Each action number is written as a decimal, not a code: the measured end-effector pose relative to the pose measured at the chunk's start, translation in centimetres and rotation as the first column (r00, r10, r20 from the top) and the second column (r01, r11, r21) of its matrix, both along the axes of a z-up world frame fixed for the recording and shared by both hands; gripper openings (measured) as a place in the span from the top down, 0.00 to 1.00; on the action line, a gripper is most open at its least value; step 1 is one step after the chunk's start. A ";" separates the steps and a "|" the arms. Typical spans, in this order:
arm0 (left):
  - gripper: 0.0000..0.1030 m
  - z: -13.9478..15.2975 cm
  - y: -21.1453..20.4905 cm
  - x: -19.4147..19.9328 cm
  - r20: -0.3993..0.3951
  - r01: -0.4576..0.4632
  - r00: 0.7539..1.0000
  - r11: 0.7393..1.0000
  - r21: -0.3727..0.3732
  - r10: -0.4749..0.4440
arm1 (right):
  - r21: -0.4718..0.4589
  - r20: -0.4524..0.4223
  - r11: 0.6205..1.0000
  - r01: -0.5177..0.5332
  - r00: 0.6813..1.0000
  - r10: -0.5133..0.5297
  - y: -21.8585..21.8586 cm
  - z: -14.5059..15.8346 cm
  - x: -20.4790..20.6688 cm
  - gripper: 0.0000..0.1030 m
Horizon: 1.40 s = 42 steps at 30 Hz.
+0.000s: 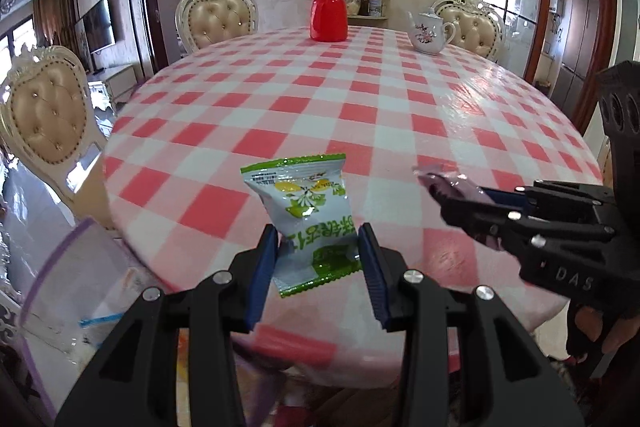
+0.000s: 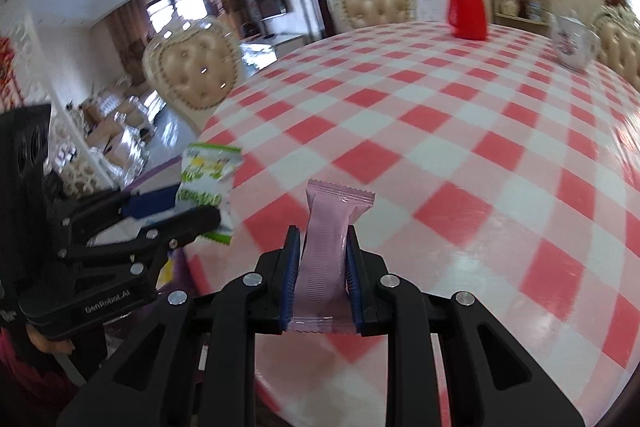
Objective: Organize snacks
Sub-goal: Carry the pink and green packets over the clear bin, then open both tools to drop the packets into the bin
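Observation:
My left gripper is shut on a green and white snack packet, held upright above the near edge of the checked table. In the right wrist view that same left gripper and green packet hang at the left, off the table's edge. My right gripper is shut on a slim pink snack packet, its top sticking up past the blue pads. From the left wrist view the right gripper comes in from the right with the pink packet blurred at its tip.
A clear zip bag with a purple rim hangs low at the left, below the table edge. A red flask and a floral teapot stand at the far side. Padded chairs ring the table.

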<state>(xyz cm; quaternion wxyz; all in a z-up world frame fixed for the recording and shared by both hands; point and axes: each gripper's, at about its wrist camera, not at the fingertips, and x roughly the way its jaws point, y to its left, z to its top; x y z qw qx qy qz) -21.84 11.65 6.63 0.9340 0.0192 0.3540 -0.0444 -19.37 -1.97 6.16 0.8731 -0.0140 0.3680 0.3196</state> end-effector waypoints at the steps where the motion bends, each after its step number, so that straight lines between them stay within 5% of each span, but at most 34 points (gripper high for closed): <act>1: 0.60 0.1 0.5 -0.2 -0.004 -0.001 1.000 1.000 -0.001 0.001 | -0.007 0.001 1.000 -0.012 1.000 0.012 0.6 0.0 -0.2 0.78; 12: 0.60 -1.4 7.3 -2.9 -0.080 -0.057 0.995 0.992 0.112 0.066 | -0.081 -0.017 0.976 -0.203 0.979 0.202 9.0 -0.8 -2.7 0.78; 20: 0.59 -3.3 16.4 -4.0 -0.131 -0.254 0.956 0.964 0.075 0.262 | -0.175 -0.012 0.916 -0.362 0.931 0.365 15.7 -1.4 -5.7 0.78; 32: 0.59 -3.7 20.3 -4.5 -0.128 -0.360 0.923 0.932 0.046 0.363 | -0.246 -0.010 0.833 -0.496 0.860 0.510 21.6 -1.9 -9.0 0.77; 34: 0.56 -3.4 20.9 -4.7 -0.124 -0.372 0.920 0.928 0.032 0.373 | -0.233 -0.017 0.834 -0.500 0.859 0.511 21.8 -1.9 -9.0 0.70; 36: 0.19 -3.0 21.5 -5.0 -0.111 -0.386 0.916 0.922 0.015 0.385 | -0.209 -0.024 0.845 -0.492 0.866 0.499 21.6 -1.6 -8.8 0.46; 37: 0.15 -2.6 21.8 -5.1 -0.092 -0.393 0.916 0.920 0.006 0.391 | -0.199 -0.024 0.853 -0.483 0.872 0.488 21.4 -1.5 -8.6 0.31; 42: 0.02 -0.8 22.9 -5.9 -0.023 -0.427 0.904 0.903 -0.042 0.426 | -0.193 -0.022 0.866 -0.460 0.885 0.465 21.4 0.2 -8.5 0.16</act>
